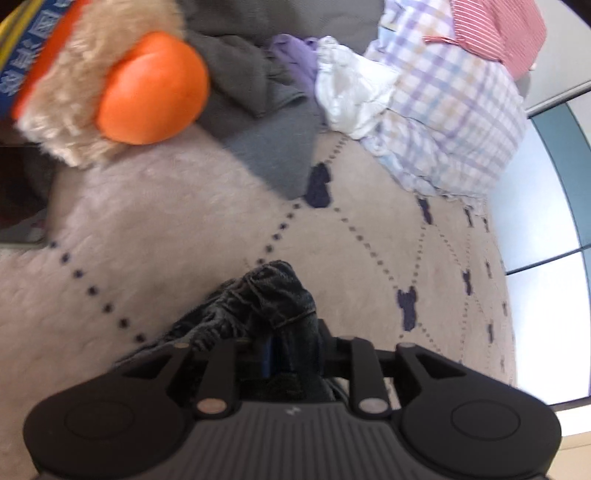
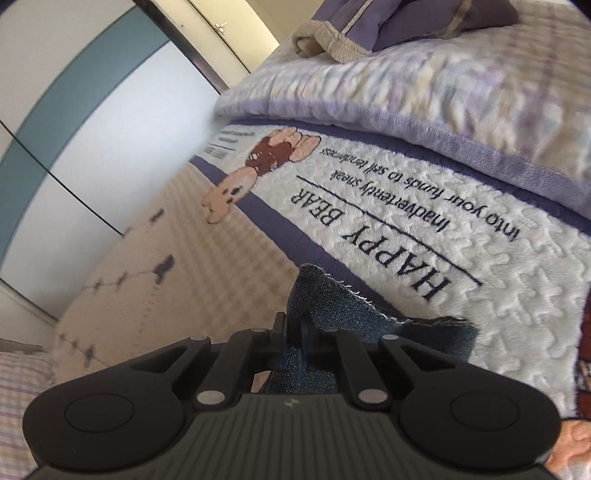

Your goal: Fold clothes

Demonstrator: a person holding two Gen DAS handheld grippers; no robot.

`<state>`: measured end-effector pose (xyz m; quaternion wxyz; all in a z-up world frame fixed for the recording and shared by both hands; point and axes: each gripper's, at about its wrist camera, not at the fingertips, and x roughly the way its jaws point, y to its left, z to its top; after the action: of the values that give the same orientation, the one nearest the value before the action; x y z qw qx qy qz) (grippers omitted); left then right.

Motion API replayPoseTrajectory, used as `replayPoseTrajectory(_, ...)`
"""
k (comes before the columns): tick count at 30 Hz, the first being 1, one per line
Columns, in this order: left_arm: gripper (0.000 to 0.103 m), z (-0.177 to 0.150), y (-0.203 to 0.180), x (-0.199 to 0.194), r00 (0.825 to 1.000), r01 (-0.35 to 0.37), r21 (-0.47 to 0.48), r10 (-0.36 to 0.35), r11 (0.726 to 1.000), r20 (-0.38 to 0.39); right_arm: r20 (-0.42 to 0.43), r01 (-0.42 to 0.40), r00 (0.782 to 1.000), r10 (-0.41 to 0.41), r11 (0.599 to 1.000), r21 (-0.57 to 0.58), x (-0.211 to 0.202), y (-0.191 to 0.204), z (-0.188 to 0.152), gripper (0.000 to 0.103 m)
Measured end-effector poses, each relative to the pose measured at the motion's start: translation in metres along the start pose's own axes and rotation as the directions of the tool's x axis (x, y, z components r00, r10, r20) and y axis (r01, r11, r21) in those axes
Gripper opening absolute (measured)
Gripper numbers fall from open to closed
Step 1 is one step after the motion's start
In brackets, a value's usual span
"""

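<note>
Dark blue denim jeans (image 1: pixel 266 306) bunch up between the fingers of my left gripper (image 1: pixel 273 350), which is shut on the cloth above the beige bedspread (image 1: pixel 184 229). In the right wrist view my right gripper (image 2: pixel 293 336) is shut on another edge of the jeans (image 2: pixel 343 306), a frayed hem that sticks up and to the right in front of a white "HAPPY BEAR" blanket (image 2: pixel 480 325). The rest of the garment hangs below both cameras, out of sight.
A pile of clothes lies at the far side of the bed: a grey garment (image 1: pixel 258 96), a white one (image 1: pixel 354 88), a checked shirt (image 1: pixel 450 110), a red striped one (image 1: pixel 498 29). A plush toy with an orange foot (image 1: pixel 151 88) sits at left. A purple quilt (image 2: pixel 424 85) and wardrobe doors (image 2: pixel 74 129) show too.
</note>
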<state>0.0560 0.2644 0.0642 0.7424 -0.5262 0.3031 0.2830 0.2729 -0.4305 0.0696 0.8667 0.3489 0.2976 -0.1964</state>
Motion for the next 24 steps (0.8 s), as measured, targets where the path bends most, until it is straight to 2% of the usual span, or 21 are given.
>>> replayPoseTrajectory(2, 0.041, 0.000, -0.003, -0.002, 1.000, 0.026, 0.016, -0.026, 1.000, -0.002, -0.003, 0.009, 1.000, -0.009, 1.000, -0.003, 0.009, 0.003, -0.003, 0.009)
replayPoseTrajectory(5, 0.049, 0.001, -0.007, -0.008, 0.998, 0.058, 0.027, -0.058, 0.998, 0.013, 0.010, -0.007, 1.000, 0.006, 1.000, 0.025, 0.012, 0.002, -0.002, 0.013)
replayPoseTrajectory(8, 0.059, 0.001, -0.013, -0.012, 0.994, 0.090, 0.073, -0.094, 0.993, 0.059, 0.058, -0.012, 0.998, 0.011, 1.000, 0.016, 0.005, 0.004, -0.001, 0.017)
replayPoseTrajectory(10, 0.067, 0.001, -0.018, -0.014, 0.988, 0.103, 0.120, -0.116, 0.987, 0.104, 0.084, 0.006, 0.996, -0.004, 1.000, -0.028, 0.001, 0.005, -0.001, 0.017)
replayPoseTrajectory(12, 0.067, 0.004, -0.019, -0.015, 0.984, 0.106, 0.153, -0.125, 0.983, 0.124, 0.082, -0.002, 0.997, 0.007, 0.998, -0.056, -0.009, -0.002, -0.006, 0.017)
replayPoseTrajectory(14, 0.067, 0.006, -0.016, -0.015, 0.987, 0.112, 0.153, -0.127, 0.982, 0.097, 0.070, -0.022, 0.997, 0.028, 0.997, -0.077, -0.021, -0.011, -0.011, 0.018)
replayPoseTrajectory(17, 0.067, 0.005, -0.009, -0.019, 0.990, 0.103, 0.164, -0.118, 0.981, 0.082, 0.049, -0.053, 0.997, 0.059, 0.993, -0.108, -0.040, -0.025, -0.019, 0.026)
replayPoseTrajectory(21, 0.067, -0.002, 0.005, -0.029, 0.994, 0.075, 0.193, -0.090, 0.978, 0.070, 0.021, -0.094, 0.995, 0.098, 0.984, -0.148, -0.065, -0.044, -0.030, 0.032)
replayPoseTrajectory(24, 0.067, -0.008, 0.016, -0.039, 0.993, 0.053, 0.197, -0.073, 0.979, 0.093, 0.003, -0.148, 0.989, 0.149, 0.985, -0.087, -0.084, -0.070, -0.032, 0.039)
